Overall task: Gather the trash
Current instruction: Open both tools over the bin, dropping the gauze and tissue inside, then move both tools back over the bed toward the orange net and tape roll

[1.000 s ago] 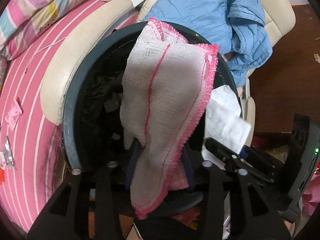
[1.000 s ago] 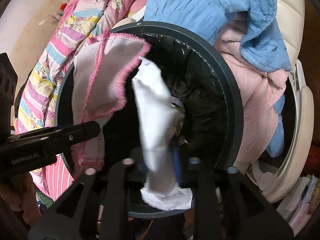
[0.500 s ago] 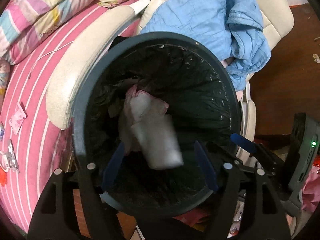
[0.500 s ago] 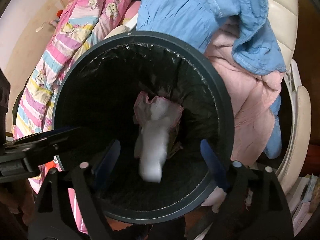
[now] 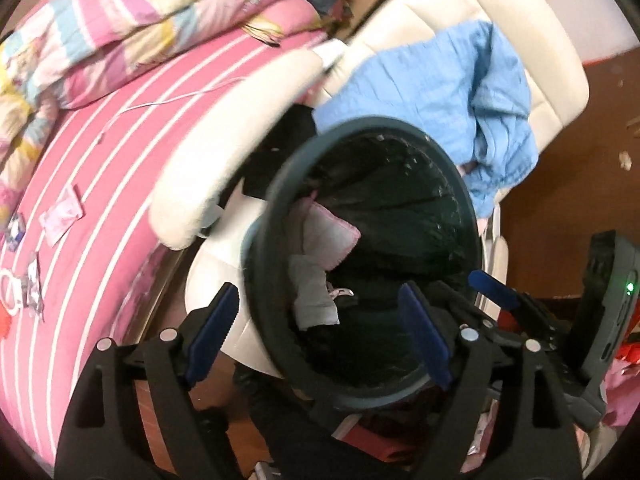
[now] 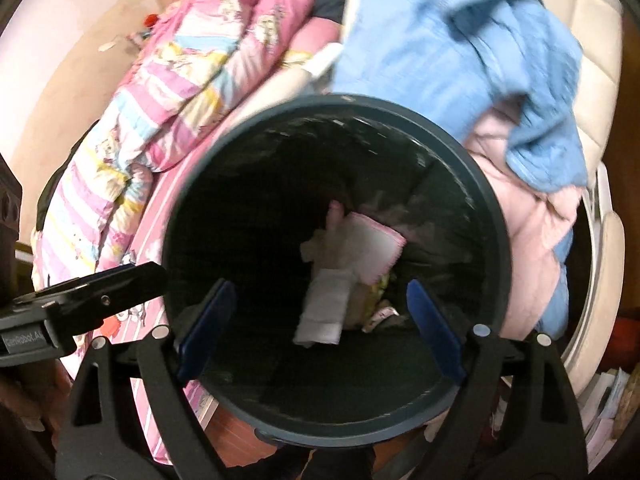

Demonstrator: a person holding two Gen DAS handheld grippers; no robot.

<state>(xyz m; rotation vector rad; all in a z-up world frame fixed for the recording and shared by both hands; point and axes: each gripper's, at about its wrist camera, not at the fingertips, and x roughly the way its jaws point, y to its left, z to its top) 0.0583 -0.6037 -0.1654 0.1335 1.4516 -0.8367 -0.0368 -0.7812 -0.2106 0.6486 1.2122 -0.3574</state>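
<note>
On the far left lies a bed [image 5: 80, 208] with a pink sheet striped in white, a rolled cartoon-print quilt [image 5: 132, 20] at its head. Next comes a cream chair [image 5: 532, 40] with its padded armrest [image 5: 236, 136], a blue jacket [image 5: 452, 96] draped over the seat back and a pale pink garment [image 6: 532, 232] under it. Right in front of the chair stands a round dark bin [image 6: 496, 240] lined with a black bag. Down inside it lie two pieces of trash touching each other: a white cloth with pink stitched edging [image 6: 376, 248], crumpled and folded over, and a plain white tissue [image 6: 324, 312] below it, creased and flattened. Above the bin's near rim, the left gripper [image 5: 320, 332] stands wide apart with nothing between its blue pads [image 5: 212, 332]. Beside it the right gripper [image 6: 320, 324] is likewise spread wide and empty, its blue pads [image 6: 436, 332] straddling the bin's mouth.
</note>
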